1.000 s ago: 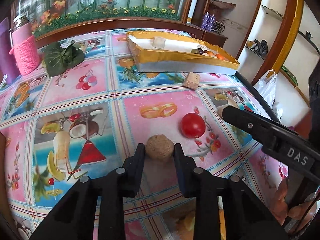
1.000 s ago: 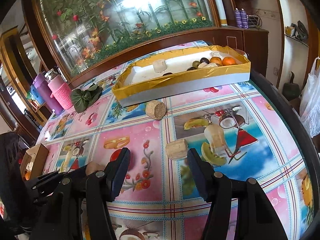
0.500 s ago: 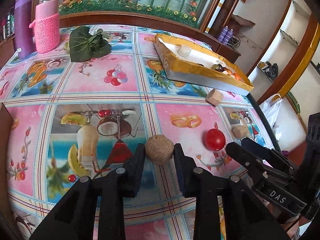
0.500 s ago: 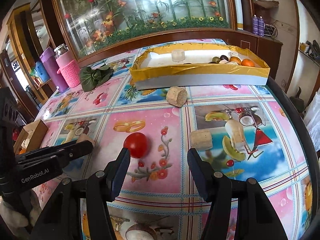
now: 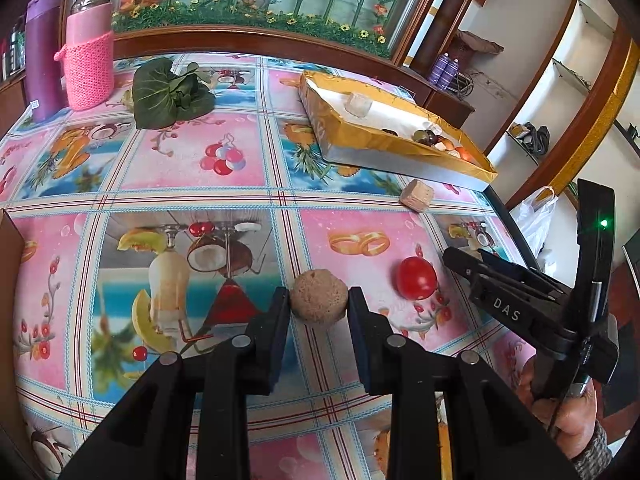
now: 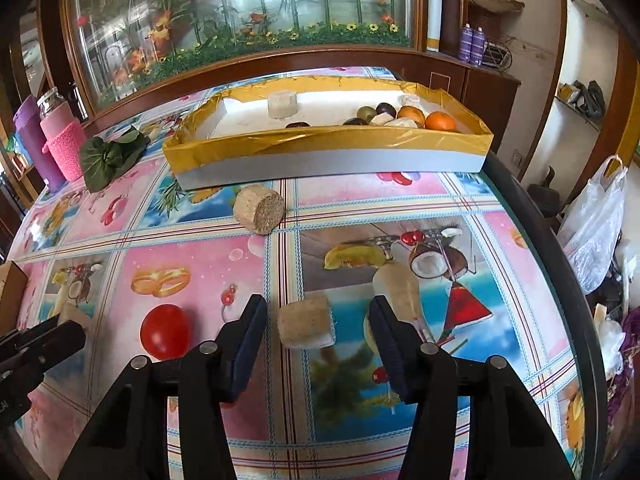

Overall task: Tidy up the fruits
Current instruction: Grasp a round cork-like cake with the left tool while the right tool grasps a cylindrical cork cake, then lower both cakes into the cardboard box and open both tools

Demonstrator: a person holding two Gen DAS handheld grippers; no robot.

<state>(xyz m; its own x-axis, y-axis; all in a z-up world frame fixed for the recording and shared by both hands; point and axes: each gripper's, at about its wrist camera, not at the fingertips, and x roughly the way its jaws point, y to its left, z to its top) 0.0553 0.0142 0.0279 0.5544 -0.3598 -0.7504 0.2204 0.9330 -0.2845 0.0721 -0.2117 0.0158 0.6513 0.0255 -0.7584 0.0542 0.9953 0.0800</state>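
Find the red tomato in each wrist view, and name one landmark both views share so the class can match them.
Left wrist view: the red tomato lies right of centre, between the two grippers.
Right wrist view: the tomato lies lower left, left of the right gripper.
Shared landmark: the gold-rimmed box at the table's far side.

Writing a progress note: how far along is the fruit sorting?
Done: several fruits sit in the gold box. In hand: left gripper grips a brown ball; right gripper, jaws just closing, straddles a cork block without touching. Left: the red tomato and another cork piece on the table.
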